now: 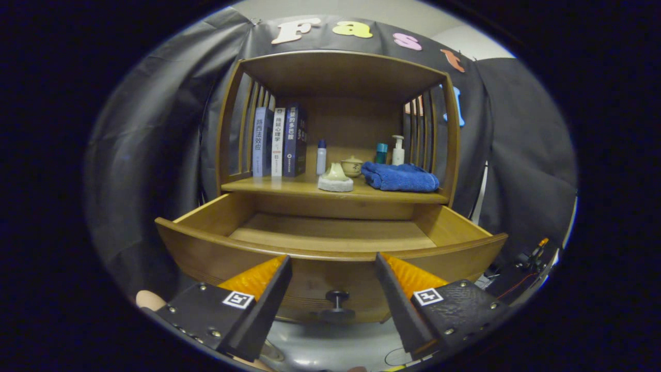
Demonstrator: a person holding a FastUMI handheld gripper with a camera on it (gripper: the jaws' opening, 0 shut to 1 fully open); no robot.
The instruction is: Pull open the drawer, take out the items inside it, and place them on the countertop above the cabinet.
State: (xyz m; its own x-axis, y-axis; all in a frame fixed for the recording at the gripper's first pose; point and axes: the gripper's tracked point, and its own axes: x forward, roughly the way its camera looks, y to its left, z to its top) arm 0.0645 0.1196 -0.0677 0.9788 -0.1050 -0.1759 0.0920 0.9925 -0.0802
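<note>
The wooden drawer (330, 243) stands pulled out of the cabinet, and its visible floor is bare. Its dark knob (336, 298) sits on the drawer front, between my two fingers and a little below their tips. My gripper (333, 257) is open, its fingertips level with the drawer's front rim, holding nothing. On the countertop (310, 188) above the drawer lie a folded blue towel (400, 176) and a pale green lidded piece on a white round pad (335, 178). A small tea cup (352, 166) stands just behind the pad.
Three books (279, 142) stand upright at the countertop's left. A small white bottle (321, 156), a teal bottle (381, 153) and a pump bottle (397, 150) line the back. Slatted side walls and a top board enclose the shelf. Cables and a stand (526, 263) sit right of the drawer.
</note>
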